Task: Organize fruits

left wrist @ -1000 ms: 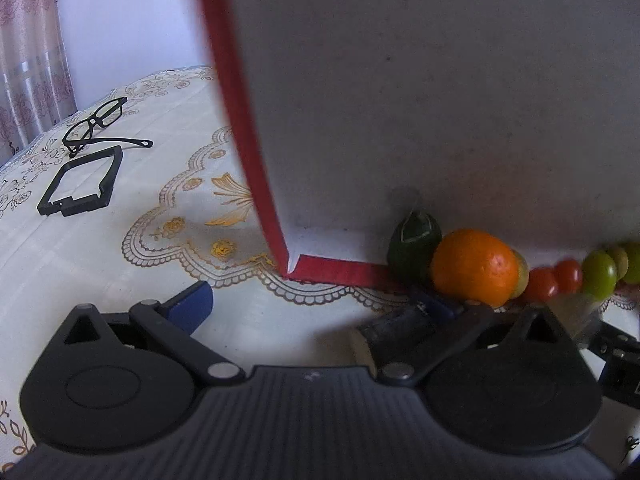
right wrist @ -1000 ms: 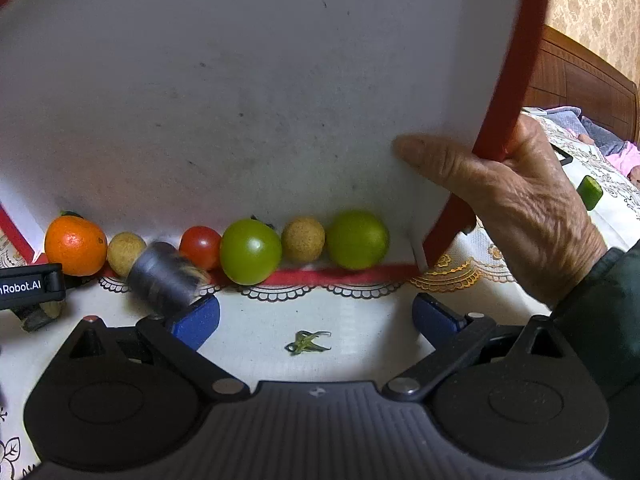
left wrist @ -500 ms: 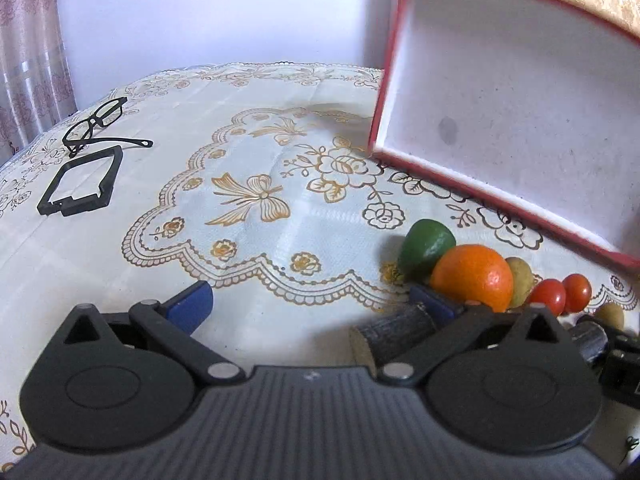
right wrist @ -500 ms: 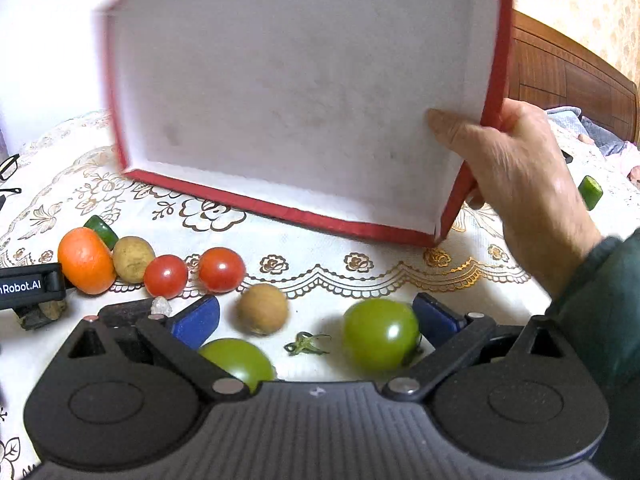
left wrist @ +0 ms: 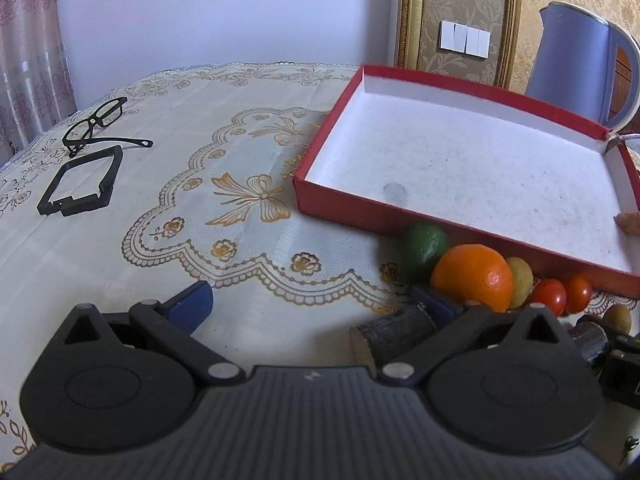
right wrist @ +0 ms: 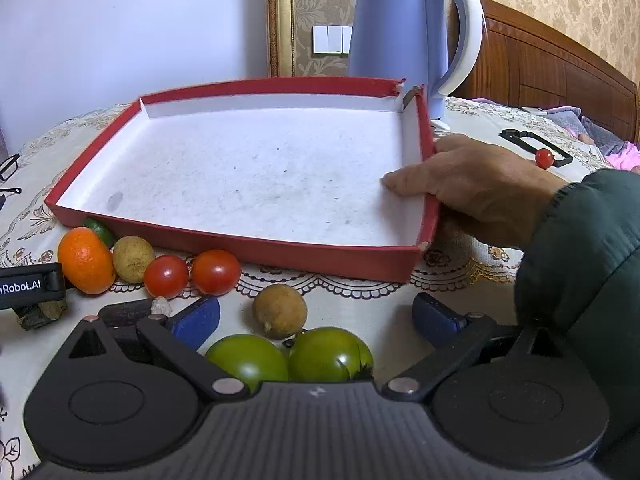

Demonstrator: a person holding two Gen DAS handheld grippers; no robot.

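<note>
Your right gripper [right wrist: 316, 314] rests low on the table with its blue-tipped fingers spread wide and gripping nothing; two round green tomatoes [right wrist: 288, 354] sit side by side between them, close to the body, and a small tan round fruit [right wrist: 280, 310] lies at 12 o'clock just beyond that pair. At 12 o'clock, past those, the shallow red cardboard tray with a white lining [right wrist: 280, 254] has nothing in it, and a bare hand [right wrist: 468, 188] at 2 o'clock grips its right wall, thumb inside. Along the tray's near wall at 10 o'clock runs a row: an orange [right wrist: 85, 260], a tan fruit [right wrist: 133, 259] and two red cherry tomatoes [right wrist: 192, 274], with a green fruit [right wrist: 100, 230] tucked behind the orange, against the tray. Your left gripper [left wrist: 312, 304] is likewise released, fingers wide apart over the cream embroidered tablecloth [left wrist: 180, 208]; a dark cylindrical piece [left wrist: 394, 338] lies just beside its right finger. A blue electric kettle [right wrist: 400, 32] stands behind the tray at 1 o'clock.
</note>
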